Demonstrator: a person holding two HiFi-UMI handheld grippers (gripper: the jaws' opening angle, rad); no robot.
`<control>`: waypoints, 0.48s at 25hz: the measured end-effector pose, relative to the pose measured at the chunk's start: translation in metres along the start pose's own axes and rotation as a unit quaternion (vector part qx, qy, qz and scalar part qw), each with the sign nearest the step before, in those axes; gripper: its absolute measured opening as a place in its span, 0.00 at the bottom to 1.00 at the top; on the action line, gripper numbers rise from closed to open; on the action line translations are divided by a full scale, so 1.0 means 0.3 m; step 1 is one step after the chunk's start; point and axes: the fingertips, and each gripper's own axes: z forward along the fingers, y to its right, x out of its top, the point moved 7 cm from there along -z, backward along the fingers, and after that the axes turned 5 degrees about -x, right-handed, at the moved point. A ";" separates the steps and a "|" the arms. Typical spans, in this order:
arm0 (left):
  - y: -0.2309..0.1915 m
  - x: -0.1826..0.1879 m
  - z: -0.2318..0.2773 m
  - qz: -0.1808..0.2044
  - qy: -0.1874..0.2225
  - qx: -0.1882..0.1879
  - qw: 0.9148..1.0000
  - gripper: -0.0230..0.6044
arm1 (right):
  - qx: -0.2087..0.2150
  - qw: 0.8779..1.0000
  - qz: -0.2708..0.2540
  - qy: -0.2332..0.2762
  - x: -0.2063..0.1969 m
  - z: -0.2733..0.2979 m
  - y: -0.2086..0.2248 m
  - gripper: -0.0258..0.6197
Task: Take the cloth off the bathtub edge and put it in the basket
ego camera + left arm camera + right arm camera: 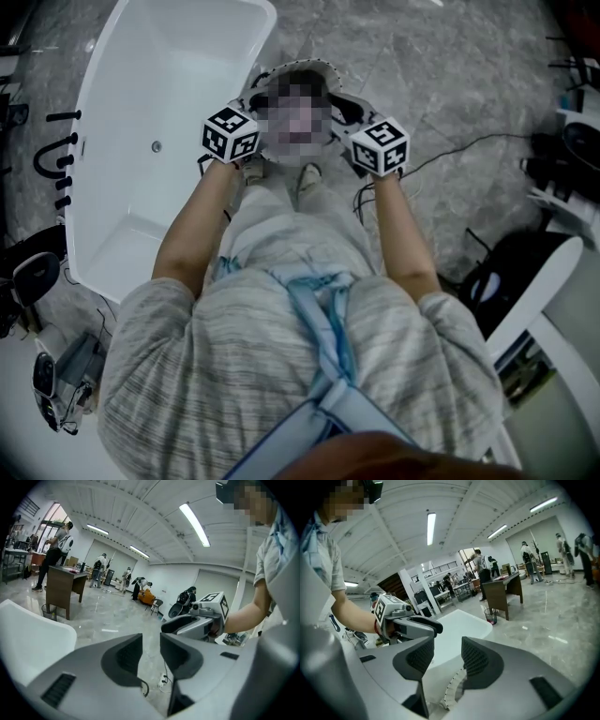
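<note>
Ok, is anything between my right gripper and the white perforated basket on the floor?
Nothing visible does. The right gripper, jaws apart and empty, looks at the rim of the white perforated basket beside the white bathtub.

grey marble floor, black cable, wooden desk, bin, ceiling strip light

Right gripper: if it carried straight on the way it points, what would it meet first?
Probably the white bathtub, seen between the open jaws of the right gripper; the basket rim sits lower. Depth is unclear.
</note>
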 end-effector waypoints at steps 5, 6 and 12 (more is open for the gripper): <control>0.066 0.061 -0.039 0.011 0.046 -0.015 0.999 0.22 | 0.021 0.999 -0.003 0.038 0.053 -0.044 -0.071 0.32; 0.078 0.069 -0.045 0.013 0.052 -0.015 0.998 0.22 | 0.024 0.999 -0.002 0.044 0.059 -0.054 -0.083 0.32; 0.135 0.083 -0.076 0.013 0.080 -0.023 0.996 0.22 | 0.031 0.997 0.001 0.073 0.076 -0.114 -0.121 0.17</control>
